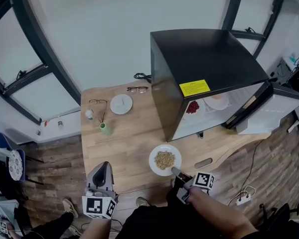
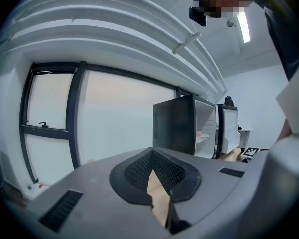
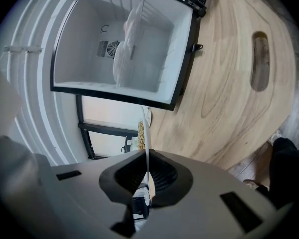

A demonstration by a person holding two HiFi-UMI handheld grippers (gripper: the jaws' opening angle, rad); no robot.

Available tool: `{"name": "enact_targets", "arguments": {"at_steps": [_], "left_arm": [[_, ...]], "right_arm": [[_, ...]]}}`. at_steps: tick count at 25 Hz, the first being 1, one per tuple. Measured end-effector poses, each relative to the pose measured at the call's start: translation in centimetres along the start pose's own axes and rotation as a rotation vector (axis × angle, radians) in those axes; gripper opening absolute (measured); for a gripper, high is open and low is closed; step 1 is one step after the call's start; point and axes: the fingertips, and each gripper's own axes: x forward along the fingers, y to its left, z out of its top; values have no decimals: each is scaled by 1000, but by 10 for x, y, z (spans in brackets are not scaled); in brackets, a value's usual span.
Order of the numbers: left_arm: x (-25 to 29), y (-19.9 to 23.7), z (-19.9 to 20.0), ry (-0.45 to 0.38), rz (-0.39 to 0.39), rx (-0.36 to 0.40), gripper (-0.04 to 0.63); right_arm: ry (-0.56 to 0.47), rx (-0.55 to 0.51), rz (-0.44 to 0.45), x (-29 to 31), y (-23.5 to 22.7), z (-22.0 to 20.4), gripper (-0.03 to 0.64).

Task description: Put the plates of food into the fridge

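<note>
The food plate (image 1: 165, 160), lower centre, is clamped by its rim in the right gripper (image 1: 174, 171) jaws for fridge (image 1: 209, 63) loading. The left gripper (image 1: 104, 166) jaws are closed, empty.

White plate of grain (image 1: 165, 160) held by rim, black fridge (image 1: 204, 59) open

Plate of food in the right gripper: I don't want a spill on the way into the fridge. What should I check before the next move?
1. Grip: right gripper shut on the rim of the plate: ok.
2. Load: food heaped mid-plate, none spilled on the table: ok.
3. Access: fridge door open: ok.
4. Room: free shelf space beside the plates inside: cannot tell.
5. Other hand: left gripper empty, apart from the plate: ok.
</note>
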Motion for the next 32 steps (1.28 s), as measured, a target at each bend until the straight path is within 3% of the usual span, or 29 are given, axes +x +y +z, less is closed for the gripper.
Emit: {"name": "enact_targets", "arguments": {"at_steps": [23,32], "left_arm": [[121,-91,21,2,-78,27,5],[140,-99,25,25,-23,48,5]], "right_arm": [[-98,60,62,-54,-13,136,31],[-58,44,11,-37,-25,181,31]]}}
